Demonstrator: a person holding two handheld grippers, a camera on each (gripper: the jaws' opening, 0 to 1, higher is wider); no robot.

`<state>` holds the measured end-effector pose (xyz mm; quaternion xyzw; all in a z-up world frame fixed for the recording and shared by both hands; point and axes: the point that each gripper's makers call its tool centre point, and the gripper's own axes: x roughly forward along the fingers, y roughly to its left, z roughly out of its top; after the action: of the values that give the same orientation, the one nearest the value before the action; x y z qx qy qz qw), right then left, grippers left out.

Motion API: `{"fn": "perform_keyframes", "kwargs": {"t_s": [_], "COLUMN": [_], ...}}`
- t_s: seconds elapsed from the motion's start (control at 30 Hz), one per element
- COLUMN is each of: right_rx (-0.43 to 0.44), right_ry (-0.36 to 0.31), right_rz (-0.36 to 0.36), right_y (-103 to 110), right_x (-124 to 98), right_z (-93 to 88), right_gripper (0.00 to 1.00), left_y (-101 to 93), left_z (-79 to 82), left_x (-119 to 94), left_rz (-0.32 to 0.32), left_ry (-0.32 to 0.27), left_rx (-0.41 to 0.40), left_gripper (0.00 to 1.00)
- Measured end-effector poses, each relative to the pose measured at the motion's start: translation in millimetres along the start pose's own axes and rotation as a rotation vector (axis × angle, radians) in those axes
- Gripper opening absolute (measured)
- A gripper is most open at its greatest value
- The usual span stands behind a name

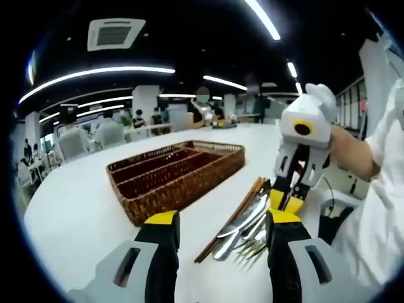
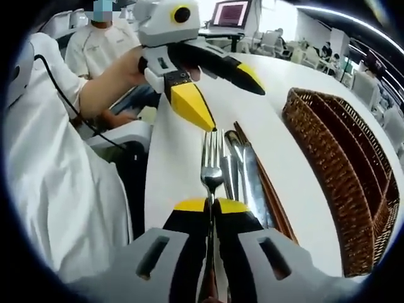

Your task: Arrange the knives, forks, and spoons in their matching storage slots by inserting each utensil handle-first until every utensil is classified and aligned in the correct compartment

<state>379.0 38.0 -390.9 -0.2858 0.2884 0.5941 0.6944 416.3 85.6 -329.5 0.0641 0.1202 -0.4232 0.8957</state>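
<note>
Silver metal fork (image 2: 211,165) is sitting clenched in the right claw (image 2: 211,205), beside the remaining cutlery on the white tabletop (image 2: 287,170). The left claw (image 1: 219,218) is hanging released near the brown woven wicker tray (image 1: 177,173).

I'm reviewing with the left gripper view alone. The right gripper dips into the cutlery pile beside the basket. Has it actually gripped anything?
Observer: Yes. In the right gripper view the right gripper is shut on a fork, tines pointing away from the camera.
Operator: Is my left gripper carrying anything?
Observer: No. There the left gripper hangs open above the table, nothing between its jaws.
Operator: Is the fork clear of the rest of the cutlery?
Observer: Not clearly. A knife and brown chopsticks lie right beside it, toward the wicker basket.
</note>
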Motion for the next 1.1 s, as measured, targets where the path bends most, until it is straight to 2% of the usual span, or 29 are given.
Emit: {"fn": "perform_keyframes", "kwargs": {"t_s": [0.33,0.6,0.8,1.1], "right_rx": [-0.009,-0.018,-0.004,0.039], "right_ry": [-0.002,-0.034,-0.053,-0.126], "right_rz": [0.009,-0.002,-0.015,-0.038], "right_y": [4.4,4.2,-1.0,-11.3], "right_x": [-0.4,-5.2,-11.3,-26.2], "right_z": [1.6,9.5,10.5,17.6], "right_gripper": [0.03,0.03,0.03,0.03], "left_y": [-6.4,-7.9,9.7,26.7], "left_z": [1.5,4.9,10.3,16.0], "left_x": [0.1,-0.9,-8.5,-16.2], "left_rz": [0.011,0.027,0.048,0.073], "left_ry": [-0.005,-0.013,-0.038,-0.071], "left_rx": [-0.003,-0.006,-0.02,-0.033], "left_gripper": [0.54,0.54,0.55,0.56]}}
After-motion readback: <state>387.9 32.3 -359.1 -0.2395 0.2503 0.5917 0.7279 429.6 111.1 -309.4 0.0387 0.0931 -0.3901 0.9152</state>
